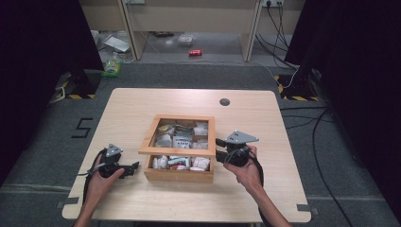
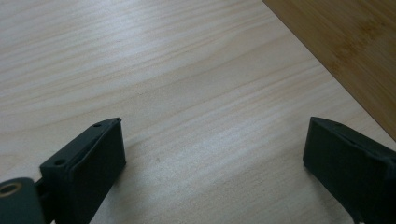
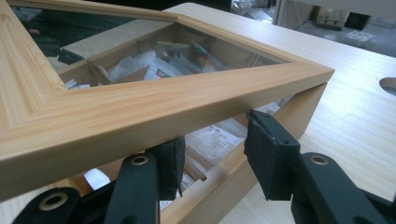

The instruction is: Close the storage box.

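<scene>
A wooden box (image 1: 178,176) with a glass-paned lid (image 1: 177,150) stands mid-table, holding several white packets (image 1: 182,139). The lid (image 3: 140,112) is tilted up off the box wall (image 3: 299,107) on its right side. My right gripper (image 1: 218,147) points at that side. Its jaws stand apart under the lid's edge (image 3: 217,144), one inside the box and one outside the wall, with packets (image 3: 210,140) showing between them. No pad visibly presses on anything. My left gripper (image 1: 135,166) rests left of the box, open wide over bare tabletop (image 2: 212,149), with the box's side (image 2: 355,42) just beyond it.
The light wooden table (image 1: 142,104) has a round cable hole (image 1: 224,101) behind the box. On the floor beyond lie a red can (image 1: 195,53) and a green bottle (image 1: 112,66). Cables run along the floor at the right.
</scene>
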A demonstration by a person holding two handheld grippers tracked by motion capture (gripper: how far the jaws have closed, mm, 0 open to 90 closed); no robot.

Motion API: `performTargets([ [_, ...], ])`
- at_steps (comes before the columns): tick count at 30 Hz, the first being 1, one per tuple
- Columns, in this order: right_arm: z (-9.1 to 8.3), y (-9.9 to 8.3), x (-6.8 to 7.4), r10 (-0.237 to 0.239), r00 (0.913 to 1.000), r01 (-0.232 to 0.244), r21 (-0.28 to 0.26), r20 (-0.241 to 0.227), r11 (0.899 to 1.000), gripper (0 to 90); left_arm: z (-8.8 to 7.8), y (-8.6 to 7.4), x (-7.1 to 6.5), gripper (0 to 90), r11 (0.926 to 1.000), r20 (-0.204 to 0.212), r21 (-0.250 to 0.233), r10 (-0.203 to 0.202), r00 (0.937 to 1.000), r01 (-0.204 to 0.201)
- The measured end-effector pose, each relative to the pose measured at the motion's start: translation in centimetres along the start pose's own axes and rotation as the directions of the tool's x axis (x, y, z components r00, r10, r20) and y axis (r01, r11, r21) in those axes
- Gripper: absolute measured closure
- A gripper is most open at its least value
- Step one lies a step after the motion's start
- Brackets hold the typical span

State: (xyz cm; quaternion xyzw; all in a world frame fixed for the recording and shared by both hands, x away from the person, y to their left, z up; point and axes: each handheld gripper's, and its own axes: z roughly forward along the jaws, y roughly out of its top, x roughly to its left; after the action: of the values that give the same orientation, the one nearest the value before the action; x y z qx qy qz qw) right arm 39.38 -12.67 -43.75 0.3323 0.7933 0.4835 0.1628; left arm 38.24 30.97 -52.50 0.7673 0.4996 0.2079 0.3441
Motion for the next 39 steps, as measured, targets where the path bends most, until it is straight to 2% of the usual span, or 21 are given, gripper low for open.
performTargets([
  [12,0.1,-0.9,0.3,-0.027,0.9996,0.027,0.012,0.002,1.0,57.9,0.0,0.0,0.0,5.0,1.0,0.0,0.0,0.0,1.0,0.0],
  [26,-0.5,-2.2,0.3,-0.011,0.9999,0.011,0.009,-0.003,1.0,57.6,0.0,0.0,0.0,5.0,1.0,0.0,0.0,0.001,1.0,-0.001],
  [31,-0.7,-3.1,0.3,-0.016,0.9997,0.015,0.039,0.017,0.999,57.3,0.0,0.0,0.0,5.0,1.0,0.0,0.001,0.001,1.0,-0.001],
  [33,-0.8,-3.4,0.0,0.007,0.9999,-0.007,0.033,0.012,0.999,57.1,0.0,0.0,0.0,5.0,1.0,0.0,0.0,0.0,1.0,0.0],
  [36,-1.0,-3.9,-0.1,-0.007,0.9996,0.006,0.057,0.026,0.998,57.0,0.0,0.0,0.0,5.0,1.0,0.0,0.0,0.0,1.0,0.0],
  [37,-1.2,-4.2,-0.3,0.02,0.9996,-0.02,0.041,0.021,0.999,55.8,0.0,0.0,0.0,5.0,1.0,0.0,0.0,0.0,1.0,0.0],
  [38,-1.4,-4.3,-0.6,0.076,0.997,-0.076,0.012,-0.015,0.997,55.8,0.0,0.0,0.0,5.0,1.0,-0.001,0.0,0.0,1.0,0.0],
  [39,-1.6,-4.1,-0.8,0.101,0.9945,-0.101,-0.006,-0.027,0.995,55.8,0.0,0.0,0.0,5.0,1.0,-0.001,0.0,0.0,1.0,0.0],
])
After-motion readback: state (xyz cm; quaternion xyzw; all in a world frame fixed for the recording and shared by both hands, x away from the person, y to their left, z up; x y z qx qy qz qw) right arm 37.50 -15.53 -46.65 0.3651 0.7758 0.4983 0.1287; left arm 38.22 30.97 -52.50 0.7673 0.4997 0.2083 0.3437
